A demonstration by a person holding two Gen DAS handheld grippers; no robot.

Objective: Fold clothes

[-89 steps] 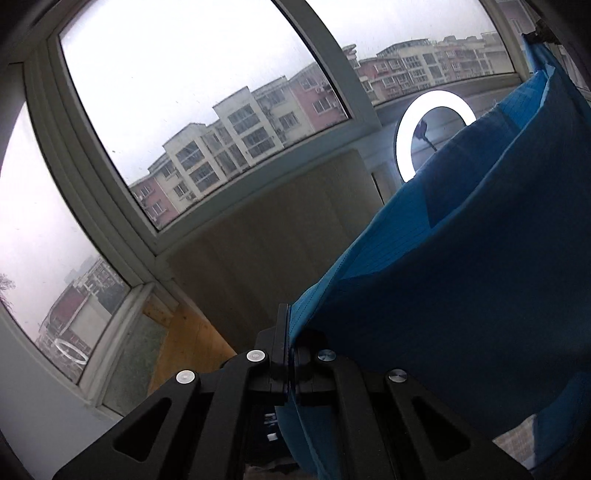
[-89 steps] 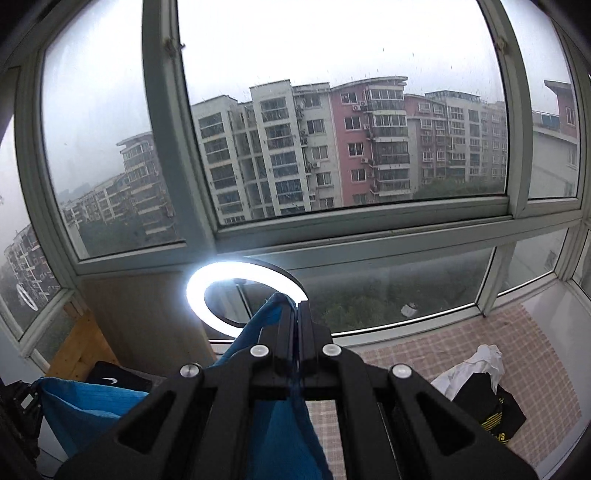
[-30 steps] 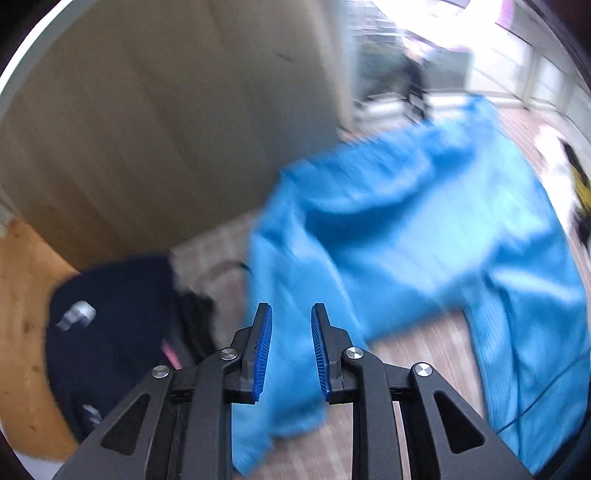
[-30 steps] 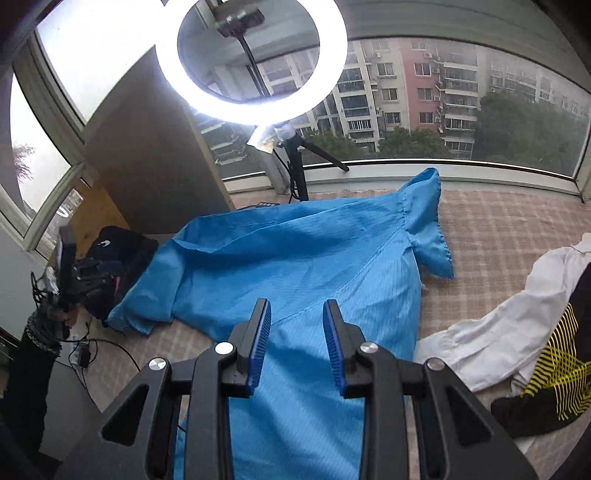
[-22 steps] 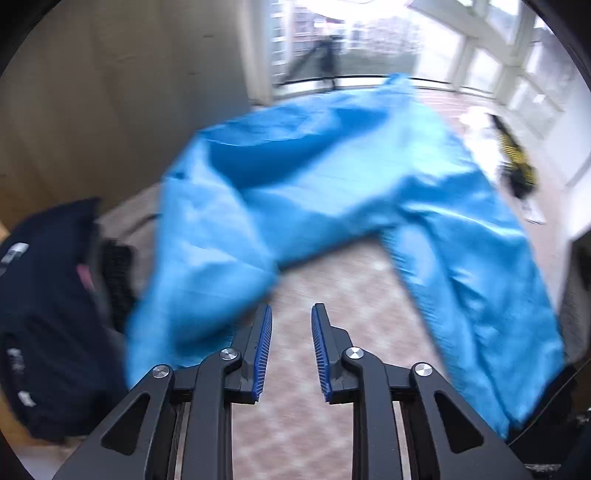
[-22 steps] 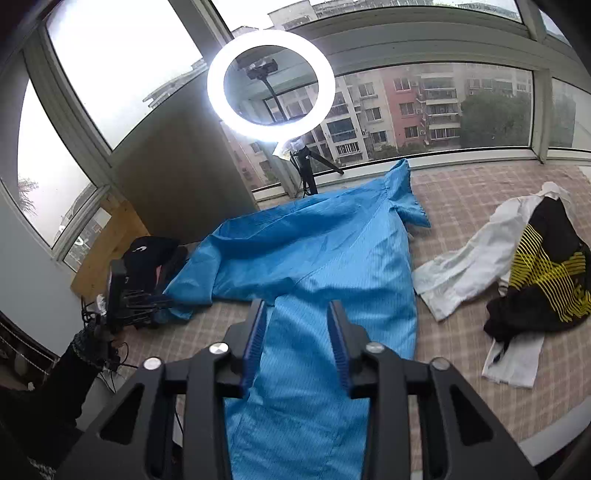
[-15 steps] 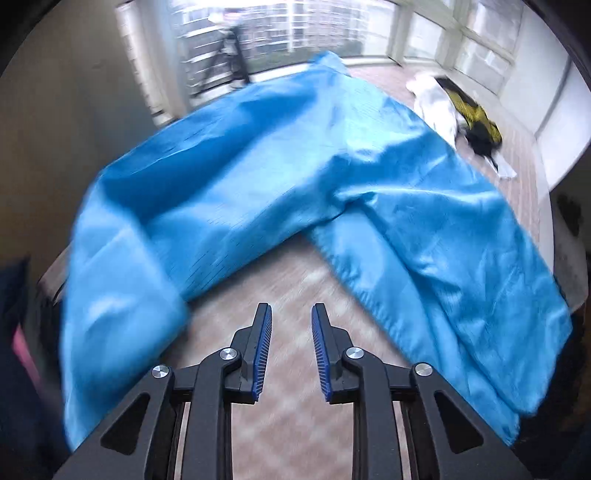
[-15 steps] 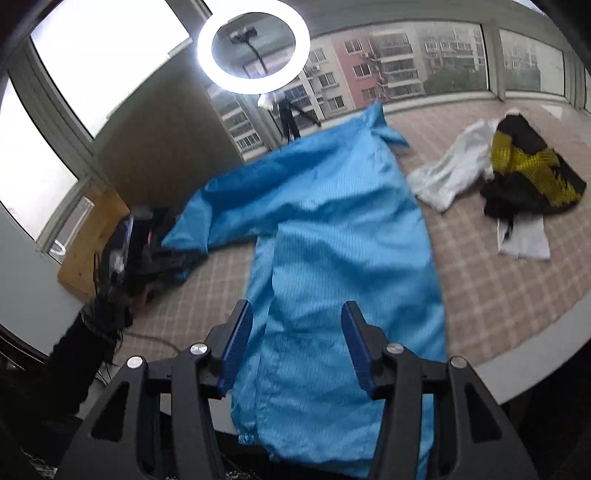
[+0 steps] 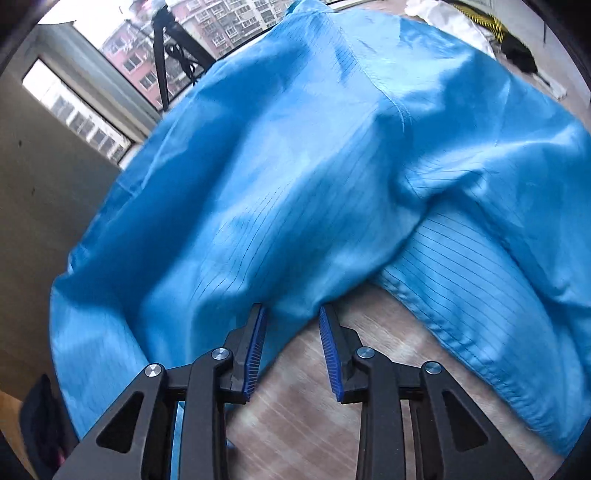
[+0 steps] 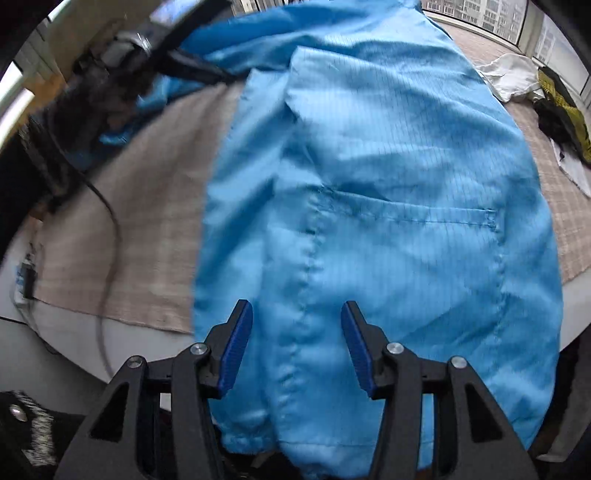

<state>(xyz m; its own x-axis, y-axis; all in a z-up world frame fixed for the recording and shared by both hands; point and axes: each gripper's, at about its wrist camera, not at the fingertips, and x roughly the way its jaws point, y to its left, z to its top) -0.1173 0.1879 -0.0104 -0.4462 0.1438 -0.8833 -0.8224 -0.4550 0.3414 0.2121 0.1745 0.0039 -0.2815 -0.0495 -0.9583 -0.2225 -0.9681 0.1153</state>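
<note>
Ahead of left claw: the left gripper (image 9: 291, 345) is released, its blue pads apart with nothing between them; the edge of the blue garment (image 9: 314, 177) lies just in front of its fingertips.
Ahead of right claw: the right gripper (image 10: 297, 341) is also released, with the jaws spread wide; the lower part of the blue garment (image 10: 388, 206) lies under and in front of it, and its hem reaches over the near edge of the checked cloth (image 10: 147, 206).
Change from three seconds ago: then both claws were clenched on the blue fabric and held it up before the window; now the garment lies spread flat and neither claw holds it.
Change from half a second ago: both cameras are closer to the garment, which fills most of each view.
Left of right claw: a dark cable (image 10: 107, 236) runs over the checked cloth; the left gripper is seen far left, blurred.
Far right of right claw: a white garment (image 10: 509, 77) and a black and yellow garment (image 10: 565, 107) lie apart from the blue one.
Far ahead of left claw: a black tripod (image 9: 162, 59) stands before the window (image 9: 207, 22).
</note>
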